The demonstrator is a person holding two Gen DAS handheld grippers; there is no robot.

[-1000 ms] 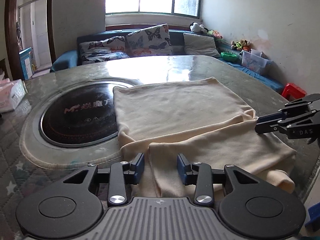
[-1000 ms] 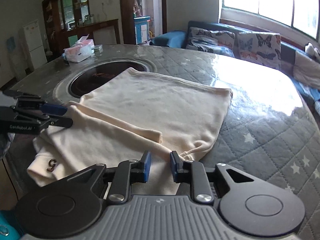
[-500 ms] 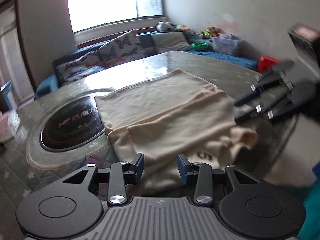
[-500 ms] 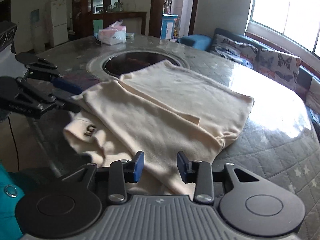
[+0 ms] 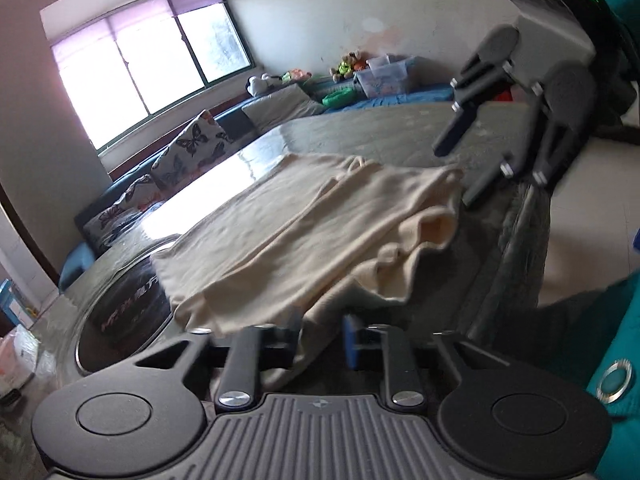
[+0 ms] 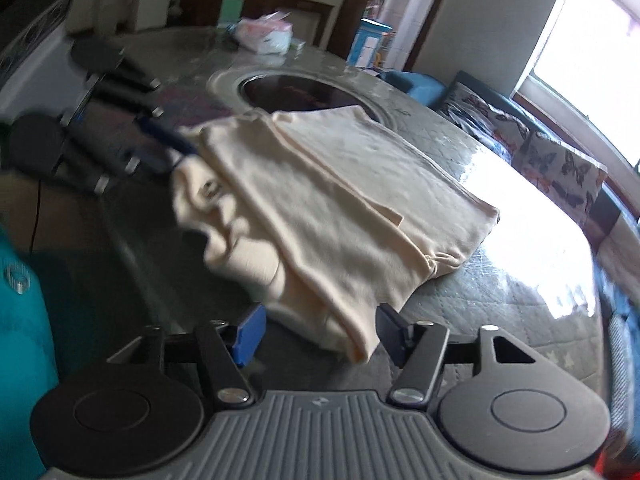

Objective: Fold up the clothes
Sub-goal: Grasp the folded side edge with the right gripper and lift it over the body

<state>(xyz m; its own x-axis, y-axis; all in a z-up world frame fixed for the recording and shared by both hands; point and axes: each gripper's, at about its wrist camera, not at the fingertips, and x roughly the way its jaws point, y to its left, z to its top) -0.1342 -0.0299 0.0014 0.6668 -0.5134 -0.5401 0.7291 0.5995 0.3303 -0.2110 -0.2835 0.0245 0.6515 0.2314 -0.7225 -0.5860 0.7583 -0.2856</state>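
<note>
At the desk's (image 6: 500, 308) near edge, the cream garment's (image 6: 340, 200) hanging hem is flanked by both grippers, left gripper (image 5: 320, 334) and right gripper (image 6: 320, 334), jaws released.

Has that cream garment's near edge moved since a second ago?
Yes. The garment's near edge has lifted off the table and now hangs bunched above it, while its far end near the round cooktop looks unmoved.

One cream garment (image 5: 320, 224) is seen on one bench (image 5: 380, 132). Two grippers are counted, left (image 5: 320, 336) and right (image 6: 316, 332). One round black hob (image 6: 304, 94) is set in.
</note>
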